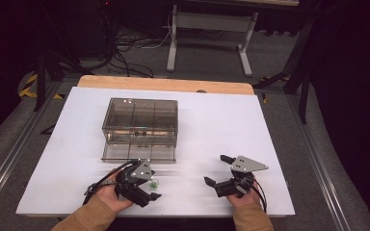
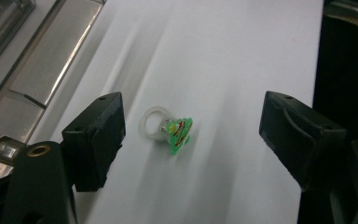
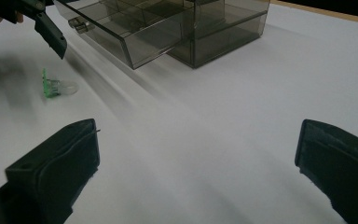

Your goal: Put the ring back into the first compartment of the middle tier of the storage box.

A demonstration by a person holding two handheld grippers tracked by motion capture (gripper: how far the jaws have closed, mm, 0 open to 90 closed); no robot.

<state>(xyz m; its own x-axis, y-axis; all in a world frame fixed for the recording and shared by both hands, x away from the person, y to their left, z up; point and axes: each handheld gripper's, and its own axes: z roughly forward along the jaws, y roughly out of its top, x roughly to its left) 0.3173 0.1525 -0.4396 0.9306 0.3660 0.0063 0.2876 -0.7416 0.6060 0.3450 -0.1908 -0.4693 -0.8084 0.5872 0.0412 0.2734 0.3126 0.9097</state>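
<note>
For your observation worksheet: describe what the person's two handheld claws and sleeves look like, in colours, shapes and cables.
Both claws are black. The left claw and right claw each carry a grey three-cornered plate on top, dotted with small screws. Each has two blocky black fingers with ridged pads; a brass-coloured eyelet sits on the left claw's arm. Black cables loop back from each. The sleeves are tan.

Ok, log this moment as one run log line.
left hand-held gripper: open, straddling green ring, no contact | right hand-held gripper: open, empty | drawer box: bottom drawer pulled out
</note>
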